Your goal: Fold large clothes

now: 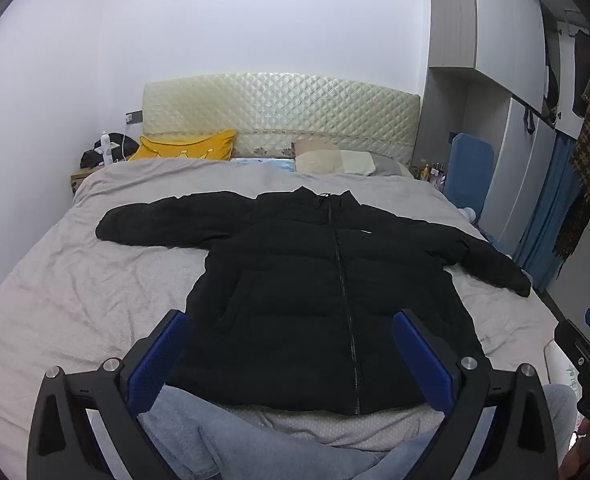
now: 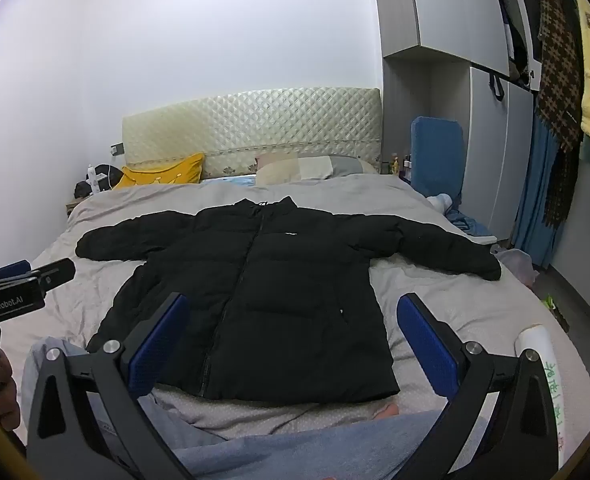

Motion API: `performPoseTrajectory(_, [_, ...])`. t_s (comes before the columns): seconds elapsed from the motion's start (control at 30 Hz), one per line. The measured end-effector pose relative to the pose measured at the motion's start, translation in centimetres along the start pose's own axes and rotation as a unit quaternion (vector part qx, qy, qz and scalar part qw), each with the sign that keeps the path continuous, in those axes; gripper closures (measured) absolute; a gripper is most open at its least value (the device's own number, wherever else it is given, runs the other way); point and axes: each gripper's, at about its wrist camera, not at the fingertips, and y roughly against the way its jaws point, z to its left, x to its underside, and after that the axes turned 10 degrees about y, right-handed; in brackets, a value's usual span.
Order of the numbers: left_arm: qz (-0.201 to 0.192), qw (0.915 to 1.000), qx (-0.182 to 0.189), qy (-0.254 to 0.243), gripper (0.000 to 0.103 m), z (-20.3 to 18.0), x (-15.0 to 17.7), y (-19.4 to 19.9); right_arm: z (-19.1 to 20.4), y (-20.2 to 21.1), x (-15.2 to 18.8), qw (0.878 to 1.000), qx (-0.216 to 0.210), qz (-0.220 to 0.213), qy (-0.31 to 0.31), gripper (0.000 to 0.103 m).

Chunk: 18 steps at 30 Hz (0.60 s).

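A black quilted puffer jacket lies face up and zipped on a wide bed covered with a wrinkled grey sheet, its collar toward the far cream diamond-quilted headboard and its hem at the near edge, close to the person's grey-trousered legs. Both sleeves are spread wide: the left sleeve reaches out toward the left side of the bed, and the right sleeve runs to the right edge, its cuff near the drop. The body of the garment lies flat, with no panel turned over, so the folding appears not yet begun; the spreading-out looks complete and every fold is left to make.

The left hand-held gripper hangs above the near hem with its blue-padded fingers spread wide apart and nothing between them. The right hand-held gripper is likewise wide open and empty, poised over the lower right part of the jacket; neither touches the cloth. A likely first step would be bringing a sleeve in across the chest, though the thick filling may make the jacket spring back.

A yellow cushion and pale pillows rest at the far end by the headboard, and a grey wardrobe with hanging clothes stands at the right.
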Motion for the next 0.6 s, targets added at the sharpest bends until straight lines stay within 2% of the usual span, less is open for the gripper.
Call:
performPoseTrajectory(0.23, [0.006,1.0,0.0,-0.001,0.0,0.3,-0.7,0.6,0.1,0.0,-0.3,1.0,-0.001,0.005,-0.006,0.0])
performPoseTrajectory(0.37, [0.006,1.0,-0.002,-0.002,0.0,0.5,-1.0,0.9,0.4,1.3,0.2,1.0,0.003,-0.007,-0.009,0.0])
performPoseTrajectory(0.6, [0.015,0.9999,0.001,-0.005,0.0,0.3,-0.7,0.6,0.1,0.7,0.2,1.0,0.009,0.007,-0.012,0.0])
